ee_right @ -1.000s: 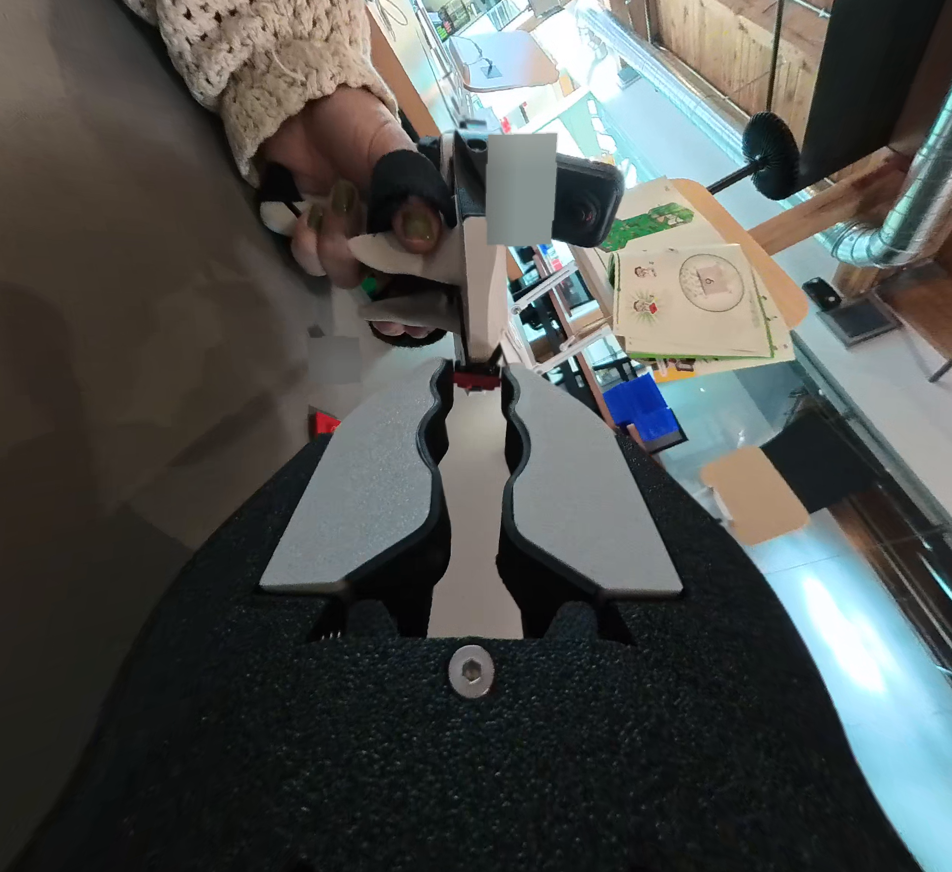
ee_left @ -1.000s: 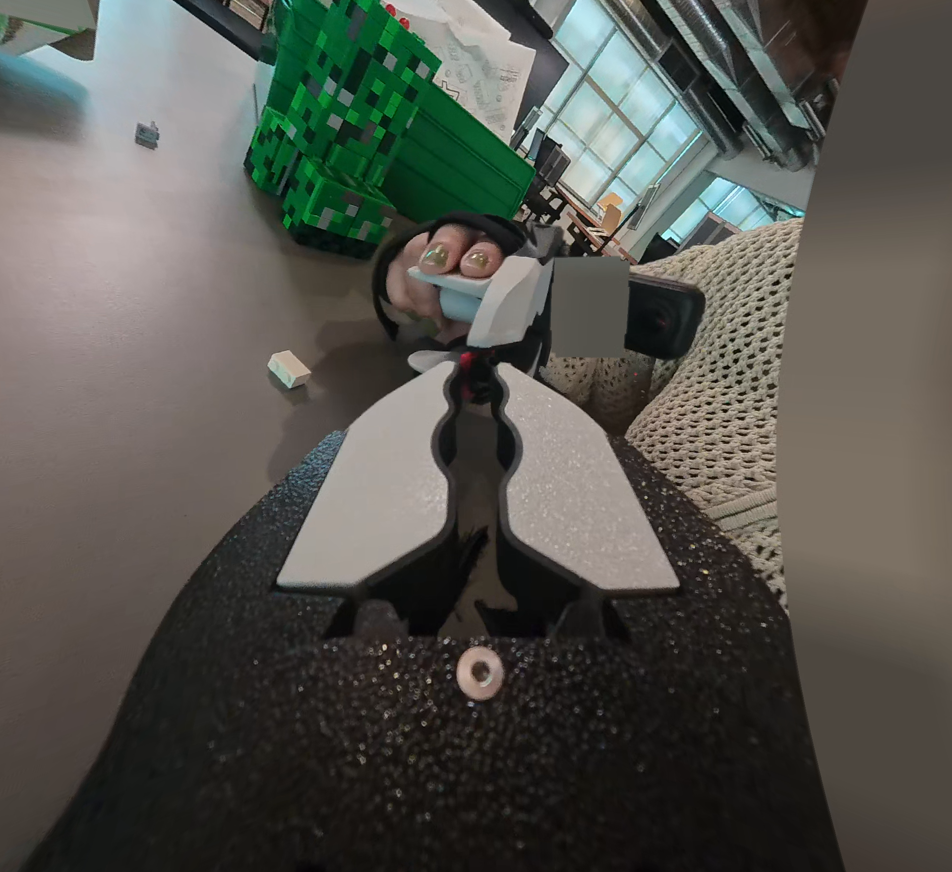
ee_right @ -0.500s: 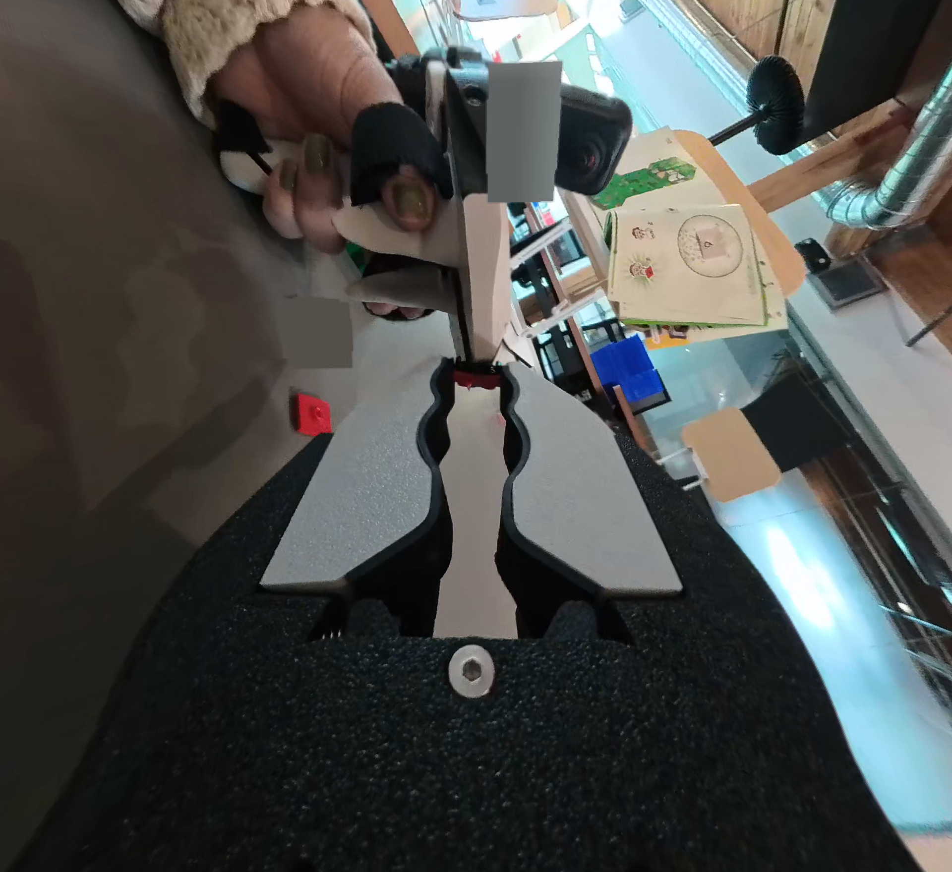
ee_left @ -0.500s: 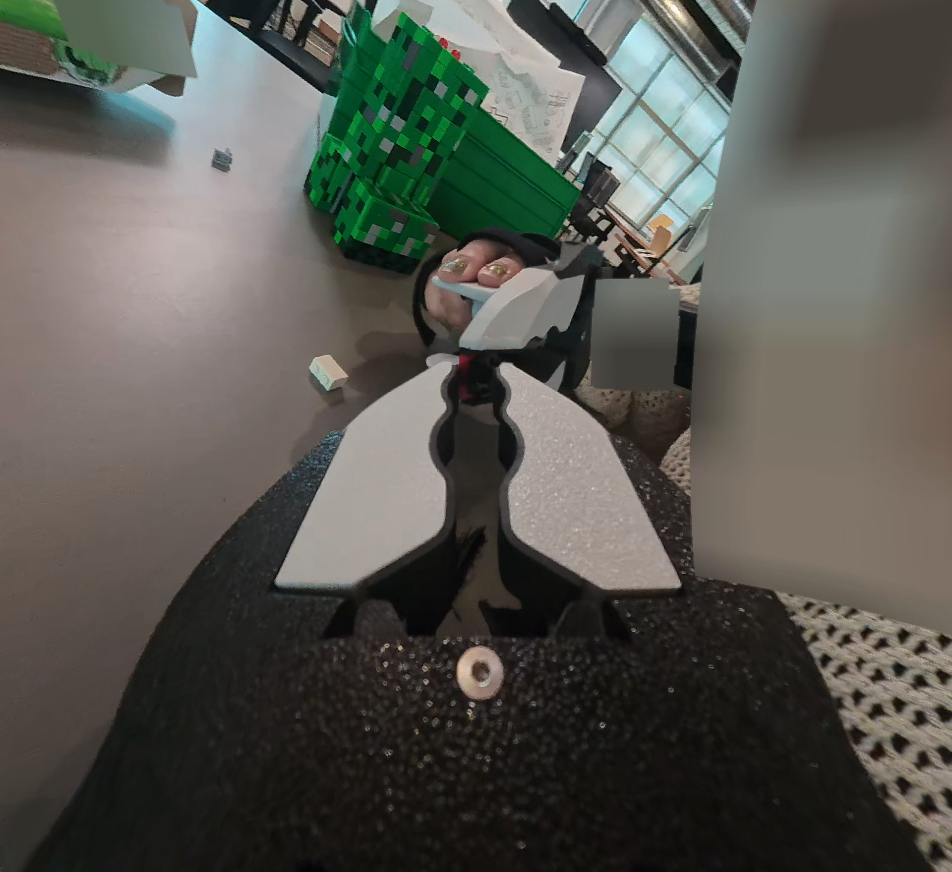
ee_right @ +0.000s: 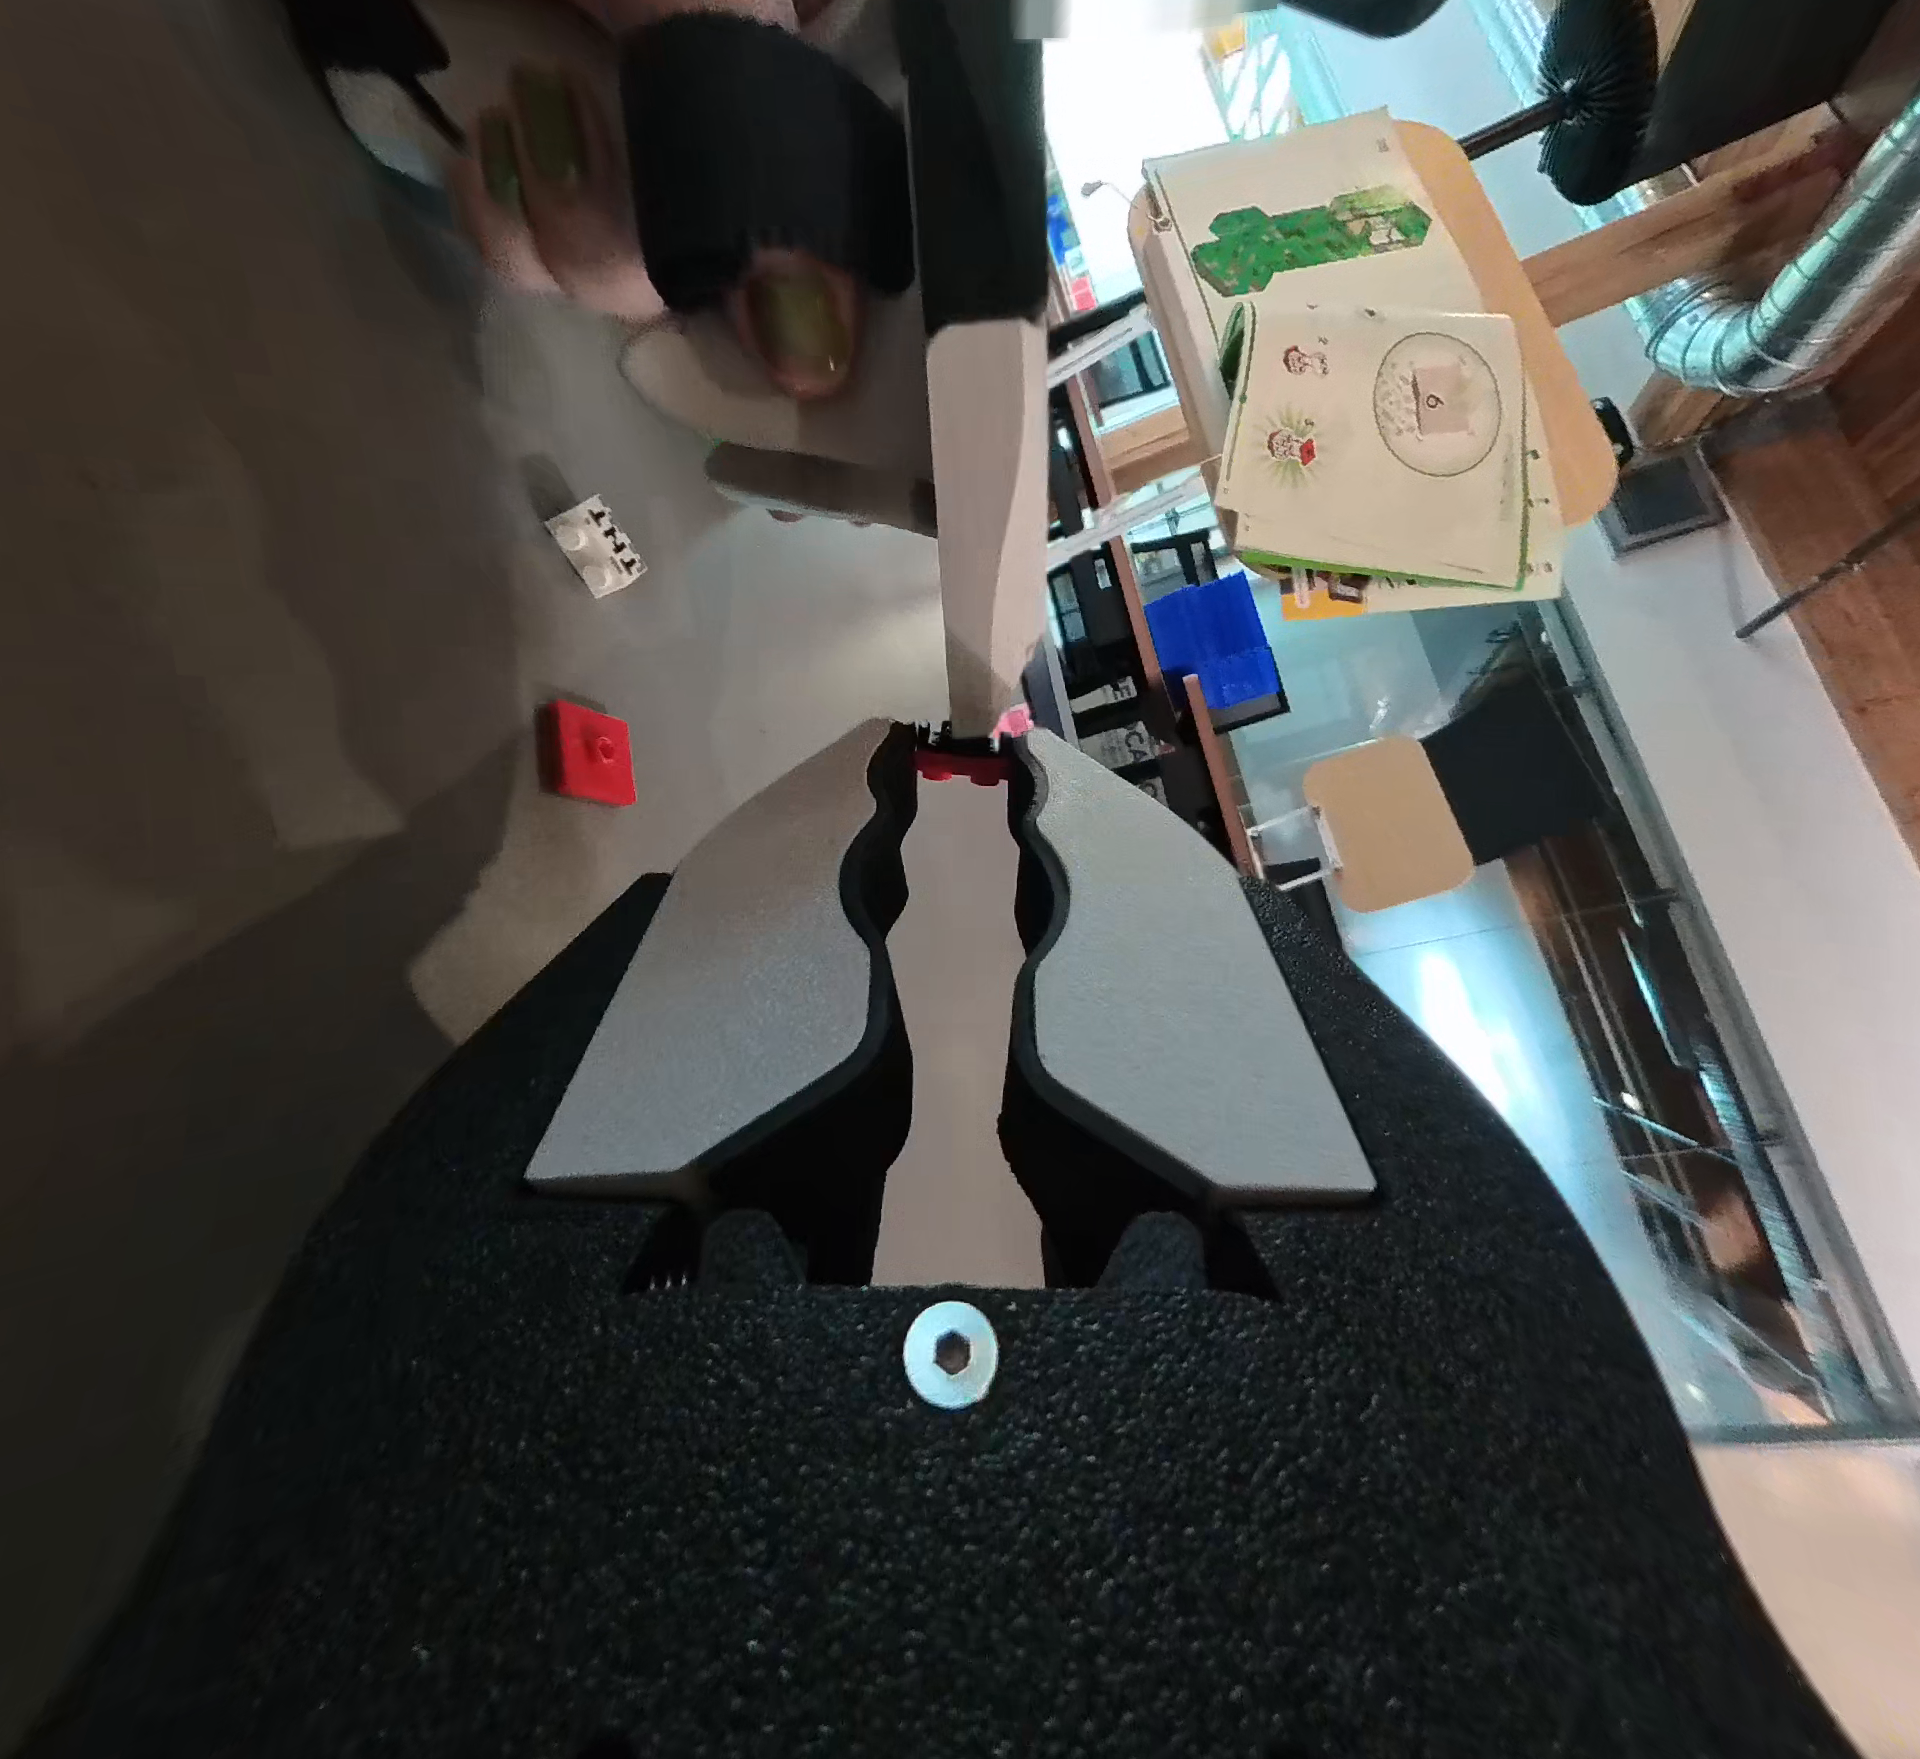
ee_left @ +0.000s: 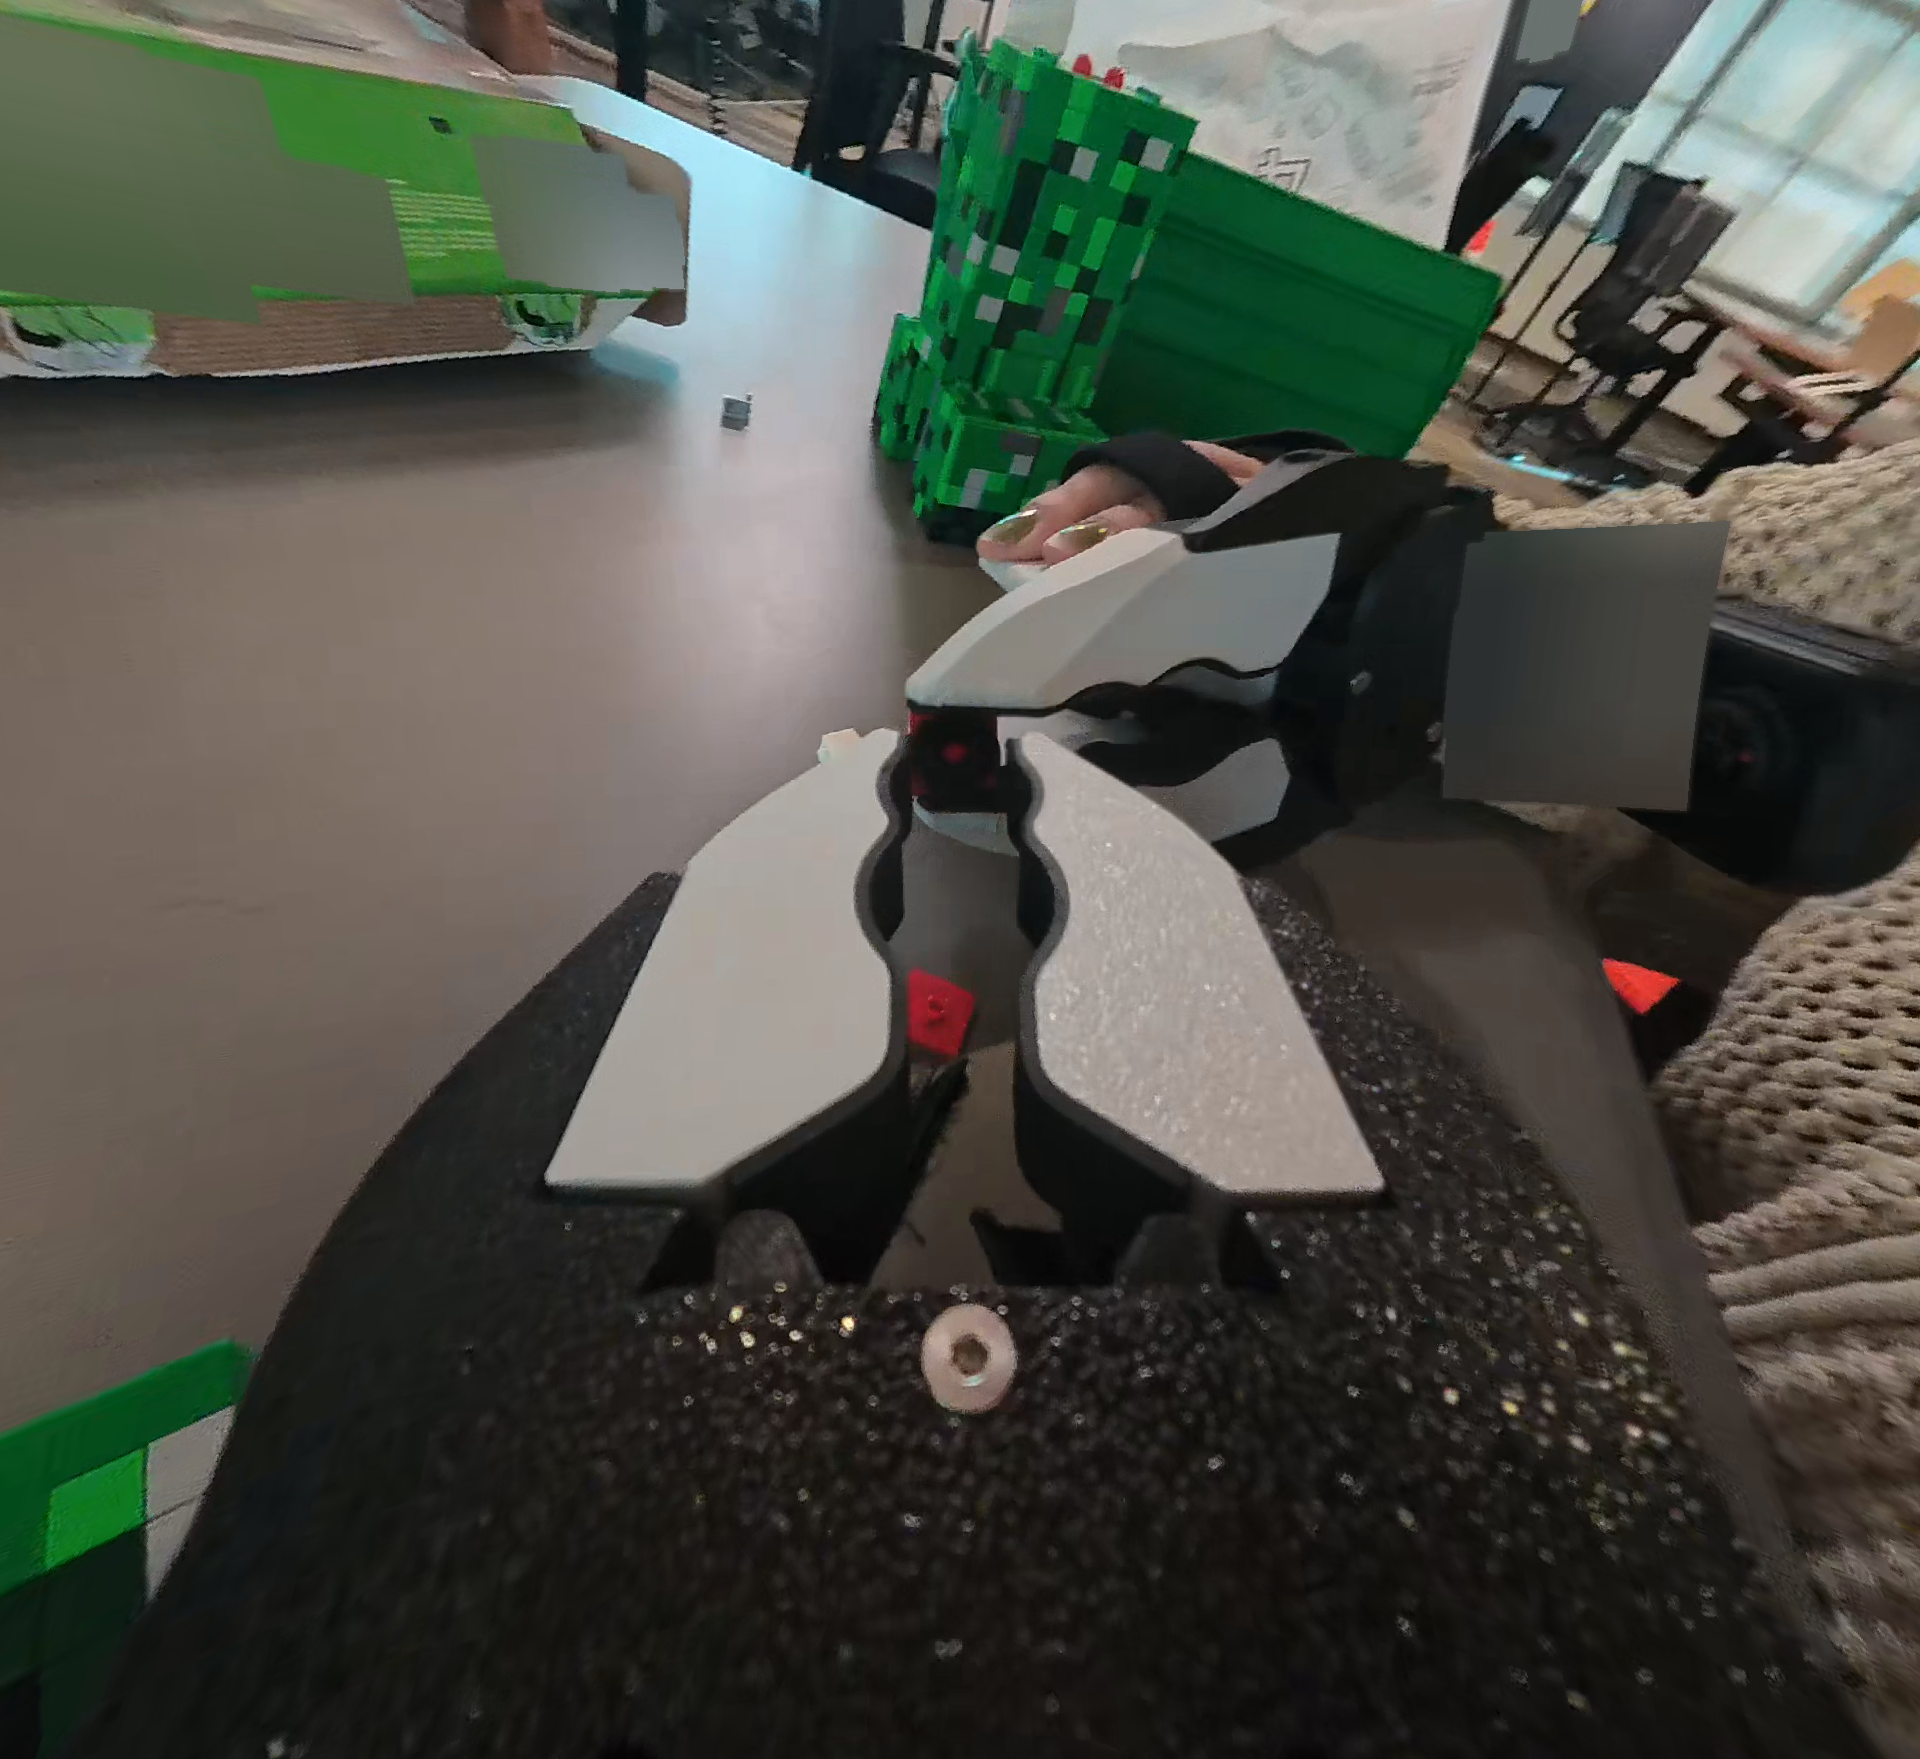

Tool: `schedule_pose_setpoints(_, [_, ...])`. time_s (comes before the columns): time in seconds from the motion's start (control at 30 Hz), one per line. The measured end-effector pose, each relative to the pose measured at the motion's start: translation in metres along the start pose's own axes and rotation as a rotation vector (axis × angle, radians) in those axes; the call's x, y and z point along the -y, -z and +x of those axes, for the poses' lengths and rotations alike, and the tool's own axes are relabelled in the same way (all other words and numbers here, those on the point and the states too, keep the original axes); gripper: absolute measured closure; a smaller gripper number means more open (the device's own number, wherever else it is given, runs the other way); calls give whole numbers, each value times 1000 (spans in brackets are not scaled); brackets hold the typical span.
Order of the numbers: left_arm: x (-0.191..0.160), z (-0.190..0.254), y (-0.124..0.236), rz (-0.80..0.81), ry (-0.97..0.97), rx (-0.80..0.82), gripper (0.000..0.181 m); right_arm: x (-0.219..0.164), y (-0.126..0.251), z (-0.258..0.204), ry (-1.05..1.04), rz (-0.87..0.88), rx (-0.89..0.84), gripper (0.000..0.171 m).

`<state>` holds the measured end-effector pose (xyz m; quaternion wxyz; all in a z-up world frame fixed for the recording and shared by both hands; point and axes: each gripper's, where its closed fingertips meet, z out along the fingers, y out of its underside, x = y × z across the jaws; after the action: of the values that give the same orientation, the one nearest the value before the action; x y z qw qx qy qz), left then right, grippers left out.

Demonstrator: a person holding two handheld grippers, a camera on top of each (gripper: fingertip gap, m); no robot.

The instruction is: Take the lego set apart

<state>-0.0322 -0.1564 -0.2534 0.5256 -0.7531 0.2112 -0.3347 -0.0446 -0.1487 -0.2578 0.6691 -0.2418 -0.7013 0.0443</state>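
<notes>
in the left wrist view, a flat green and brown box (ee_left: 312,203) lies at the far left of the grey table (ee_left: 364,670), with a tiny grey piece (ee_left: 736,410) loose on the bare top beyond it. further right stands the green pixel-patterned lego figure (ee_left: 1039,255), and a green bin (ee_left: 1299,327) sits right behind it. in the middle, the left tool (ee_left: 954,764) has its fingers nearly closed on a small red and black lego piece (ee_left: 951,767) at the tips. the right tool (ee_left: 935,753) comes in from the right, held by a hand (ee_left: 1101,504) in a knit sleeve, and its white fingers pinch the same piece from above and below. a loose red plate (ee_left: 938,1021) shows on the table through the gap between the left tool's fingers, and another red bit (ee_left: 1636,984) lies further right beside the sleeve.

in the right wrist view, a white brick (ee_right: 594,546) and a red square plate (ee_right: 587,753) lie on the table at left. the right tool (ee_right: 958,759) is narrowly closed on the red piece (ee_right: 956,764), which the left tool's finger (ee_right: 987,504) meets end on. booklets (ee_right: 1382,421) sit at the right.
</notes>
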Motion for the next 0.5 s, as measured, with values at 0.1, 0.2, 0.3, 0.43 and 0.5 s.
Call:
schedule_pose_setpoints(0.1, [-2, 0, -1, -15, -53, 40, 159, -2, -2, -1, 42, -30, -11, 155])
schedule_pose_setpoints(0.2, [-3, 1, -1, -22, -81, 57, 158, -3, -3, -1, 40, -34, -11, 155])
schedule_pose_setpoints(0.3, [-4, -2, -1, -33, -84, 84, 162, -2, -3, -3, 54, -38, -8, 155])
schedule_pose_setpoints(0.43, [-8, -2, -3, -62, -119, 109, 162, -1, -3, -2, 57, -42, -19, 155])
schedule_pose_setpoints(0.5, [-8, 0, -3, -60, -130, 101, 159, 0, -3, -2, 80, -37, -26, 155])
